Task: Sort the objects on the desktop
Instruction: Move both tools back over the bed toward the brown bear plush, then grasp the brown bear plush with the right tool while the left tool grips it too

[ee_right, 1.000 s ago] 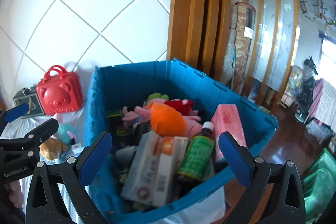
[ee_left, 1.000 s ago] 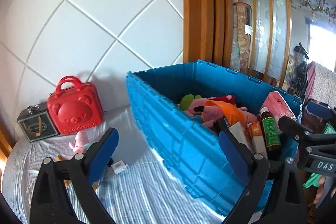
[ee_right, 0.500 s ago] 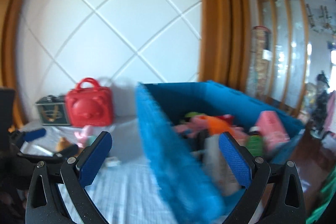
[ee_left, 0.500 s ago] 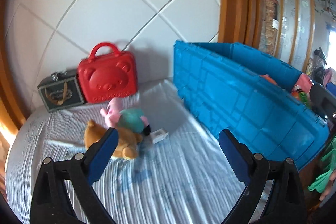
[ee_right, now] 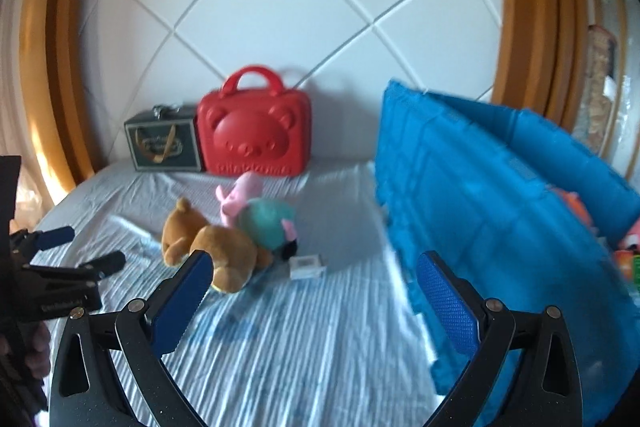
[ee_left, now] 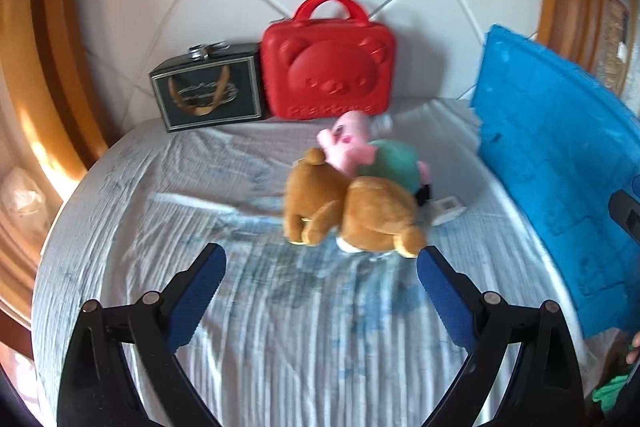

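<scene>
A brown plush bear lies on the striped cloth, with a pink-and-teal plush pig leaning on it. A small white box rests just right of them. My left gripper is open and empty, a short way in front of the bear. My right gripper is open and empty too, nearer the blue bin. In the right wrist view the left gripper shows at the left edge, open.
A red bear-face case and a dark gift box stand against the white tiled wall. A thin white strip lies left of the bear. The bin holds several items at the far right.
Both views swung left, away from the bin's contents toward the plush toys. The left gripper came closer to the bear. Both grippers stayed open.
</scene>
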`<state>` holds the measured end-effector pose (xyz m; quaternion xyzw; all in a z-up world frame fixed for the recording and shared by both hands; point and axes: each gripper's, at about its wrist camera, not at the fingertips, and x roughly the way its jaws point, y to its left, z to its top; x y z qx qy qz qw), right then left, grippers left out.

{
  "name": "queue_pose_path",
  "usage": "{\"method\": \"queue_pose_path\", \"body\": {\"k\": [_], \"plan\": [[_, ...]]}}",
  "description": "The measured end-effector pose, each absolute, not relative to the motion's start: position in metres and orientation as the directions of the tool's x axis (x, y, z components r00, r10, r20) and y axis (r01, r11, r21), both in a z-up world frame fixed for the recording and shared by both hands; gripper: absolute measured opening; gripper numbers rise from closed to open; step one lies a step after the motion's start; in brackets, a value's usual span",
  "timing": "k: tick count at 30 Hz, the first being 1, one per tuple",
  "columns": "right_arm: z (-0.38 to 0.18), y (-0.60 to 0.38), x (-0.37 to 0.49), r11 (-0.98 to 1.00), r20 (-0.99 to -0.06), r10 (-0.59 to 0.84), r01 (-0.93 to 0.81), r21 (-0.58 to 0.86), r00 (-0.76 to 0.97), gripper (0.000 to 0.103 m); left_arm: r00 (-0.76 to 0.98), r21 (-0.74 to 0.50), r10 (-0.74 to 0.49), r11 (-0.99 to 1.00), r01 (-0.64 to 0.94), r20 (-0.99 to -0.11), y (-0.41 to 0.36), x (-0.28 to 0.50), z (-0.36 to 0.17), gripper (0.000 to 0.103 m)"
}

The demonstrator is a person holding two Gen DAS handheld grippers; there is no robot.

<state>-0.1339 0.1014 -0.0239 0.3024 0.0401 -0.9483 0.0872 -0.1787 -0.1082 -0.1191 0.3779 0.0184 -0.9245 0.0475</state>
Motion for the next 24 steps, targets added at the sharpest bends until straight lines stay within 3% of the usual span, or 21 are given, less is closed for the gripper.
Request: {"method": "queue_pose_path", "body": {"k": [7, 14, 24], "plan": [[-0.078, 0.061, -0.195, -0.973, -0.712, -0.190, 0.227, 0.044, -0.676, 0.103, -0.641, 0.064, -0.115, -0.993, 0.101, -0.759, -0.147, -0.229, -0.158, 0.098], [-0.120, 0.027, -0.228, -0.972, -0.774, -0.202, 0.221, 0.083, -0.600, 0.103, -0.602, 0.092, -0.054, -0.995, -0.033, -0.796, -0.156, -0.272, -0.200, 0.098], [-0.145, -0.003, -0.266, -0.977, -0.829, -0.212, 0.143, 0.160, -0.518, 0.103, -0.536, 0.031, 0.111, -0.968, -0.250, -0.837, -0.148, -0.319, -0.226, 0.098]]}}
